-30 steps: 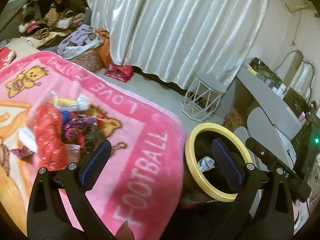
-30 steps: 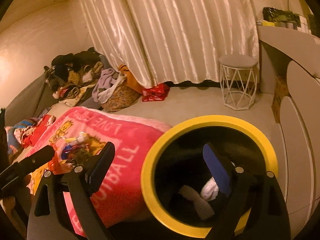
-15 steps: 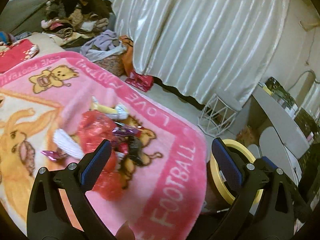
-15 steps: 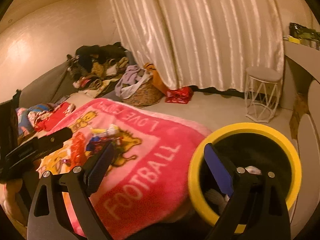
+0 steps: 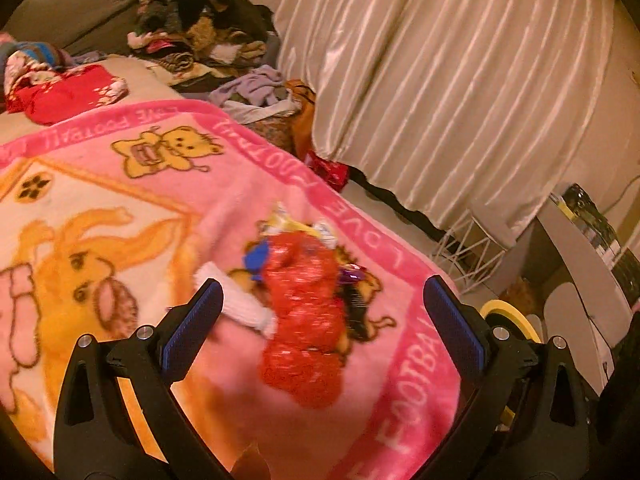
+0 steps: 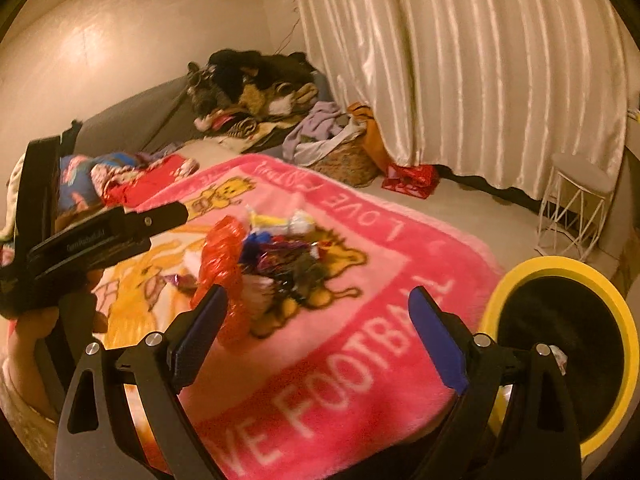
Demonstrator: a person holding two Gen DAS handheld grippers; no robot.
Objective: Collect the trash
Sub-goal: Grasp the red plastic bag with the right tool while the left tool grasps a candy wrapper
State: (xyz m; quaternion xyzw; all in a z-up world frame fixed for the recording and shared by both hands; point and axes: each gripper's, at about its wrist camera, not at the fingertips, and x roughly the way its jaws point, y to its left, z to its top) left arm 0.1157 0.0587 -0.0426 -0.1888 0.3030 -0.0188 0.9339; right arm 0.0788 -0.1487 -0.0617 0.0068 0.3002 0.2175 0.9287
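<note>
The left claw (image 5: 320, 324) was released, jaws wide apart and empty, above the trash pile (image 5: 308, 280) on the pink blanket (image 5: 120, 208). A red bag (image 5: 304, 320) lay between its fingers in view, with wrappers just beside it. The right claw (image 6: 316, 332) was also released and empty, near the blanket edge. The yellow-rimmed bin (image 6: 560, 272) stood on the floor beside the bed, at the right finger; some trash lay inside. A white stool (image 6: 576, 208) stood by the curtain (image 6: 480, 72).
</note>
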